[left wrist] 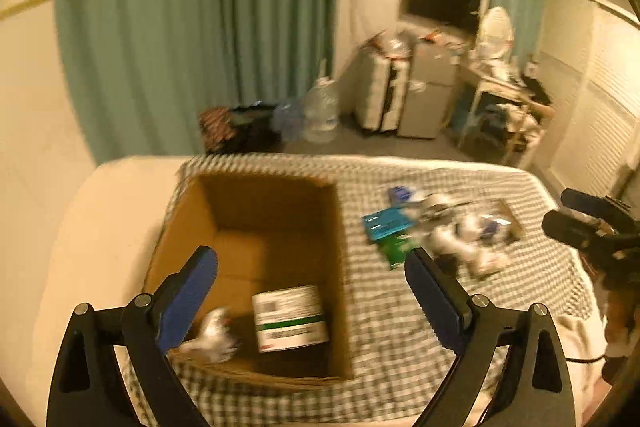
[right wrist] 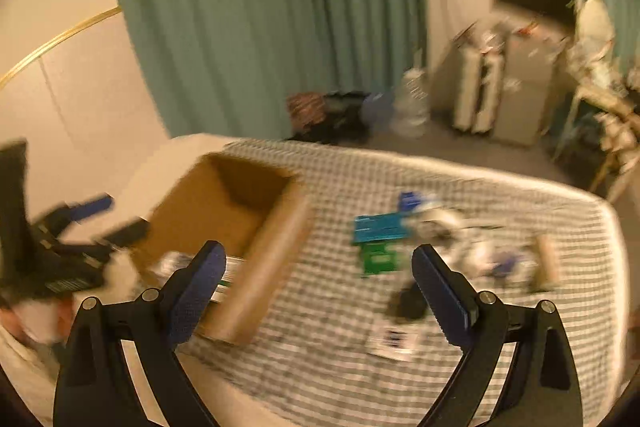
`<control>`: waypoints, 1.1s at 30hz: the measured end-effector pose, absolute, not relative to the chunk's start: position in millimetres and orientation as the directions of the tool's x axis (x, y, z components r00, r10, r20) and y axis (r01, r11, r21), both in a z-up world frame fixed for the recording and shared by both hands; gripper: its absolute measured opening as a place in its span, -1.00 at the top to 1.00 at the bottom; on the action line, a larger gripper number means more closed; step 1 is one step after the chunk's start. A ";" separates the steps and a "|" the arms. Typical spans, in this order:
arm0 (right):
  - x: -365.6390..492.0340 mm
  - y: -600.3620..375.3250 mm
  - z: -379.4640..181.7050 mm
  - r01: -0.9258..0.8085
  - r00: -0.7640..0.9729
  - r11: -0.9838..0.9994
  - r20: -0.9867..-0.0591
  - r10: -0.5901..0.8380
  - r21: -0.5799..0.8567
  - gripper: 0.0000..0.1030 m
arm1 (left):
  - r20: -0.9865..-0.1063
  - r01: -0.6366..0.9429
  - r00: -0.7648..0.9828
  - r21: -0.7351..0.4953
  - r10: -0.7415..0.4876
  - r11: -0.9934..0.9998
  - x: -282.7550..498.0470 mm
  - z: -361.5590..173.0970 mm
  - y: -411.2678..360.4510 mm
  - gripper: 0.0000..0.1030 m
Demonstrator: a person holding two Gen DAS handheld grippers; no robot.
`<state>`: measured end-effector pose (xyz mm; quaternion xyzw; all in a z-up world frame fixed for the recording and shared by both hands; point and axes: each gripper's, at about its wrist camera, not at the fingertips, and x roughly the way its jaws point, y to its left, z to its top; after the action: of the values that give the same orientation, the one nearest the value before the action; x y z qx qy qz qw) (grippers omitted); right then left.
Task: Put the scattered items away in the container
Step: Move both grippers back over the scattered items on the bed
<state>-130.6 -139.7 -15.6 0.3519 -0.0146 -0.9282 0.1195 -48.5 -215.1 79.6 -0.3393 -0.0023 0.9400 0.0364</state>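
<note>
Brown cardboard box (left wrist: 256,227) on a grey-and-white checked cloth (left wrist: 400,307) (green curtain (left wrist: 180,27) behind).

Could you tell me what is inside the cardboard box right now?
Inside the cardboard box lie a white-and-green labelled box and a blurred white item. The near wall hides the floor edge closest to the camera.

We see a green curtain (left wrist: 192,27), a dark television (left wrist: 442,1), a water jug (left wrist: 320,111) and a checked bedcover (left wrist: 400,327)

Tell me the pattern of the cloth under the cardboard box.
Grey-and-white checked cloth, clearest in the left wrist view.
</note>
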 end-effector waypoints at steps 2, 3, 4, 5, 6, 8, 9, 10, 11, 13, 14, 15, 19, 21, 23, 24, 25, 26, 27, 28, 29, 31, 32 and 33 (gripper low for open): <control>-115.7 -110.3 -8.5 0.156 -0.756 -0.986 -0.635 -0.158 0.059 -0.84 | -0.618 -0.084 -0.783 -0.015 0.075 -0.996 -43.5 92.6 -191.8 -0.96; -107.5 -97.5 -6.4 0.136 -0.766 -0.990 -0.629 -0.135 0.046 -0.84 | -0.612 -0.095 -0.786 -0.018 0.086 -0.995 -41.7 97.8 -181.0 -0.98; -100.0 -82.0 -4.5 0.112 -0.774 -0.993 -0.624 -0.112 0.039 -0.84 | -0.610 -0.105 -0.786 -0.024 0.098 -0.994 -41.1 102.7 -172.0 -0.98; -94.9 -70.3 -3.7 0.094 -0.778 -0.995 -0.621 -0.097 0.037 -0.84 | -0.609 -0.116 -0.785 -0.032 0.111 -0.993 -39.6 104.1 -162.0 -0.99; -89.8 -59.8 -3.9 0.076 -0.781 -0.996 -0.619 -0.081 0.034 -0.84 | -0.611 -0.129 -0.782 -0.038 0.125 -0.991 -39.9 104.7 -148.2 -0.99; -77.9 -42.5 -5.4 0.020 -0.801 -1.000 -0.598 -0.027 0.018 -0.84 | -0.612 -0.137 -0.781 -0.029 0.126 -0.990 -43.1 102.2 -126.7 -1.00; -73.9 -34.6 -6.9 0.010 -0.812 -1.000 -0.584 -0.017 0.016 -0.84 | -0.616 -0.141 -0.778 -0.023 0.125 -0.990 -46.0 98.5 -115.7 -1.00; -68.0 -26.0 -8.3 0.006 -0.822 -1.000 -0.569 -0.015 0.018 -0.84 | -0.624 -0.141 -0.771 -0.023 0.125 -0.990 -50.3 93.8 -103.2 -1.00; -62.7 -16.0 -10.9 -0.005 -0.829 -1.000 -0.559 -0.010 0.024 -0.85 | -0.637 -0.142 -0.761 -0.028 0.127 -0.989 -56.1 86.3 -91.0 -1.00; -57.3 1.5 -20.0 -0.033 -0.828 -0.998 -0.560 0.002 0.045 -0.88 | -0.656 -0.140 -0.744 -0.032 0.127 -0.990 -64.8 72.1 -72.7 -1.00; -58.8 10.8 -26.0 -0.053 -0.820 -0.997 -0.572 0.010 0.058 -0.88 | -0.667 -0.149 -0.734 -0.025 0.128 -0.988 -70.0 61.7 -61.0 -1.00; -60.1 18.1 -31.8 -0.063 -0.813 -0.995 -0.583 0.008 0.073 -0.88 | -0.673 -0.155 -0.728 -0.025 0.131 -0.988 -72.6 54.8 -54.7 -1.00; -68.0 42.0 -63.2 -0.100 -0.782 -0.989 -0.623 0.010 0.110 -0.88 | -0.717 -0.184 -0.679 -0.038 0.155 -0.982 -85.3 7.7 -23.4 -1.00; -74.5 47.2 -81.0 -0.104 -0.759 -0.989 -0.651 0.010 0.106 -0.88 | -0.737 -0.187 -0.657 -0.043 0.158 -0.981 -93.3 -12.4 -14.4 -1.00; -83.6 49.4 -100.9 -0.093 -0.730 -0.988 -0.684 -0.015 0.121 -0.88 | -0.760 -0.181 -0.631 -0.050 0.155 -0.982 -101.0 -32.7 -6.3 -1.00; -89.0 50.3 -109.6 -0.092 -0.718 -0.987 -0.696 -0.026 0.132 -0.88 | -0.773 -0.177 -0.615 -0.055 0.154 -0.983 -108.2 -44.7 -4.8 -1.00; -96.0 52.4 -121.8 -0.093 -0.702 -0.985 -0.711 -0.040 0.148 -0.88 | -0.780 -0.173 -0.607 -0.057 0.152 -0.983 -111.9 -52.6 -2.8 -1.00; -100.5 52.8 -129.8 -0.098 -0.690 -0.983 -0.722 -0.047 0.158 -0.88 | -0.789 -0.166 -0.597 -0.055 0.145 -0.985 -117.8 -62.1 -1.8 -1.00; -105.7 53.7 -138.6 -0.105 -0.677 -0.981 -0.734 -0.051 0.165 -0.88 | -0.795 -0.165 -0.589 -0.053 0.141 -0.985 -120.9 -67.8 -1.3 -1.00; -112.5 54.8 -145.6 -0.110 -0.666 -0.979 -0.744 -0.058 0.174 -0.88 | -0.806 -0.165 -0.576 -0.049 0.137 -0.985 -127.3 -74.9 -0.4 -1.00; -119.1 54.4 -153.7 -0.112 -0.653 -0.978 -0.754 -0.064 0.179 -0.88 | -0.818 -0.166 -0.560 -0.044 0.131 -0.985 -134.1 -85.2 1.2 -1.00; -131.0 54.8 -167.0 -0.128 -0.630 -0.975 -0.774 -0.060 0.180 -0.88 | -0.830 -0.167 -0.544 -0.038 0.124 -0.985 -143.0 -100.7 3.0 -1.00; -135.7 55.8 -172.9 -0.132 -0.619 -0.974 -0.783 -0.063 0.183 -0.88 | -0.833 -0.167 -0.540 -0.035 0.121 -0.985 -146.2 -106.2 4.5 -1.00; -141.6 56.1 -179.1 -0.137 -0.607 -0.973 -0.792 -0.066 0.186 -0.88 | -0.830 -0.162 -0.546 -0.027 0.112 -0.986 -151.0 -114.2 4.9 -1.00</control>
<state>-141.6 56.1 -179.1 0.4428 -0.1145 -0.8891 -0.0201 -151.0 4.9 -114.2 -0.4701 0.0264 0.8788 0.0781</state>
